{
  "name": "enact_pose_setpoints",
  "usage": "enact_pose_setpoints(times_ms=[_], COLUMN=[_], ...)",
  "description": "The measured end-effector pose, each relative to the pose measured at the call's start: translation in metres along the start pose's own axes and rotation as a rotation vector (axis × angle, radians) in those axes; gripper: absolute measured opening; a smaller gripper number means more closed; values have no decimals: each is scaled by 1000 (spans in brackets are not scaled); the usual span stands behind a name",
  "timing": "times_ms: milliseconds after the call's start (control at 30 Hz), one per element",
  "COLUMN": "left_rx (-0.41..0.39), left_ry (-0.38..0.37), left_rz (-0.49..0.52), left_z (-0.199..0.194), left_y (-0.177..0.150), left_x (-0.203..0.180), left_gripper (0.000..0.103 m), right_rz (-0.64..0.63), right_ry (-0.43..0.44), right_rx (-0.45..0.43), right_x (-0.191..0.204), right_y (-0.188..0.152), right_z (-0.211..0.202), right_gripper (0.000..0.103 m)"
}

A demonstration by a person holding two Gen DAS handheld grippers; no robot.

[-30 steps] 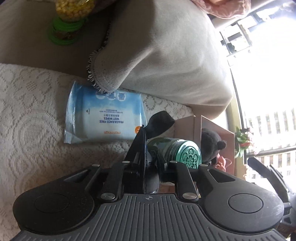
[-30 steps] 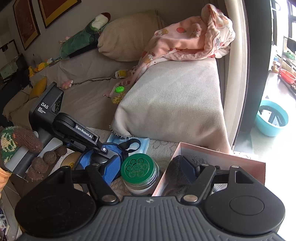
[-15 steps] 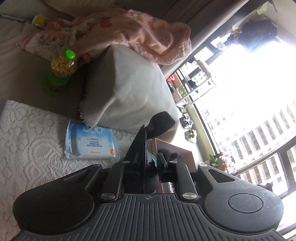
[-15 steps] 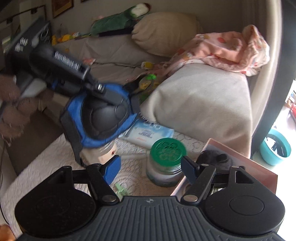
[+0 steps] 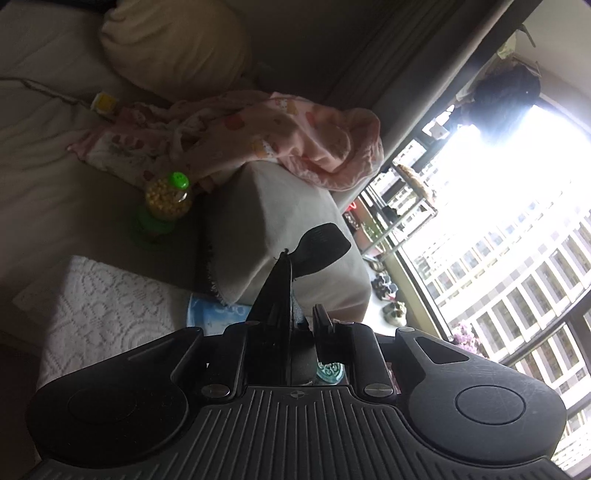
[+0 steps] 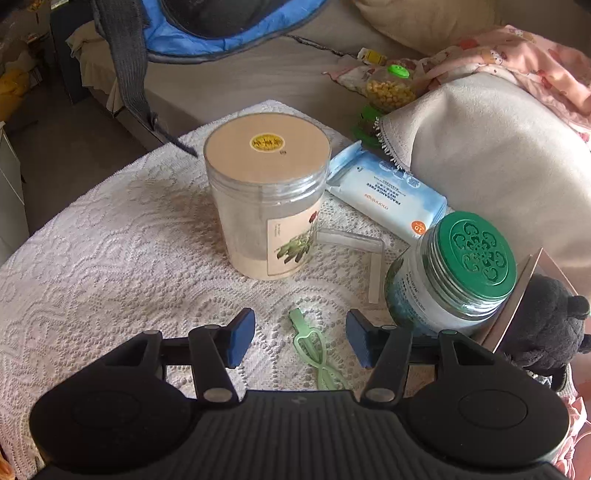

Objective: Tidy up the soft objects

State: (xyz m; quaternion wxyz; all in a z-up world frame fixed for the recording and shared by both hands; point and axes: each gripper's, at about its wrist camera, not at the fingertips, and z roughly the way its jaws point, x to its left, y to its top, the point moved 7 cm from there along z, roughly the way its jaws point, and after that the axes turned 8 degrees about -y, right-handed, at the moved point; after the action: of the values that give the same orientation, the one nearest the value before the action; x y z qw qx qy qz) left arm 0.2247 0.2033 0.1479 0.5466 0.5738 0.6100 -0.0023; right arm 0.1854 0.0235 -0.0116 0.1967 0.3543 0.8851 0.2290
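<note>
My left gripper (image 5: pixel 295 317) is shut on a blue and black padded pad with a grey strap, held high; its dark edge (image 5: pixel 280 288) rises between the fingers, and the pad (image 6: pixel 229 22) hangs at the top of the right wrist view. My right gripper (image 6: pixel 299 339) is open and empty, low over the white lace cloth (image 6: pixel 110 251), above a small green clip (image 6: pixel 314 350). A black plush bear (image 6: pixel 546 325) lies in a pink box (image 6: pixel 524 280) at the right.
On the cloth stand a clear jar with a tan lid (image 6: pixel 267 192), a green-lidded jar (image 6: pixel 454 269), a wet wipes pack (image 6: pixel 388 195) and a clear plastic strip (image 6: pixel 354 243). A grey cushion (image 6: pixel 498 155), pink blanket (image 5: pixel 258 129) and corn-filled bottle (image 5: pixel 166 192) lie behind.
My left gripper has risen with the pad, tilting up toward the sofa and window. My right gripper has swung left and down over the lace cloth, away from the box.
</note>
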Motion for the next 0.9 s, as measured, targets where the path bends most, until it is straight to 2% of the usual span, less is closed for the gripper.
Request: enact_pose_setpoints(times_ms=[100, 167, 200, 333, 500, 667, 833, 867, 900], left_rx=[-8, -19, -23, -19, 37, 33, 26, 24, 24], left_ry=[14, 41, 59, 115, 127, 125, 101, 106, 105], left_rz=[-14, -11, -4, -8, -107, -144, -176, -170, -170], left_z=[0, 1, 1, 8, 21, 13, 2, 0, -1], left_y=[0, -1, -2, -20, -59, -83, -91, -91, -92], left_x=[14, 25, 30, 58, 96, 113, 121, 120, 120], left_gripper=[19, 19, 19, 19, 19, 19, 19, 20, 20], right_rz=[17, 51, 52, -55, -216, -499, -522, -516, -506], right_ry=[-12, -11, -19, -77, -82, -91, -10, 9, 16], right_rx=[11, -12, -24, -42, -8, 78, 184, 207, 226], right_x=[-7, -17, -21, -25, -24, -7, -10, -13, -15], right_y=[0, 10, 14, 34, 57, 61, 71, 73, 73], right_z=[5, 0, -3, -10, -3, 27, 60, 66, 71], right_gripper=[45, 44, 40, 28, 28, 29, 30, 32, 38])
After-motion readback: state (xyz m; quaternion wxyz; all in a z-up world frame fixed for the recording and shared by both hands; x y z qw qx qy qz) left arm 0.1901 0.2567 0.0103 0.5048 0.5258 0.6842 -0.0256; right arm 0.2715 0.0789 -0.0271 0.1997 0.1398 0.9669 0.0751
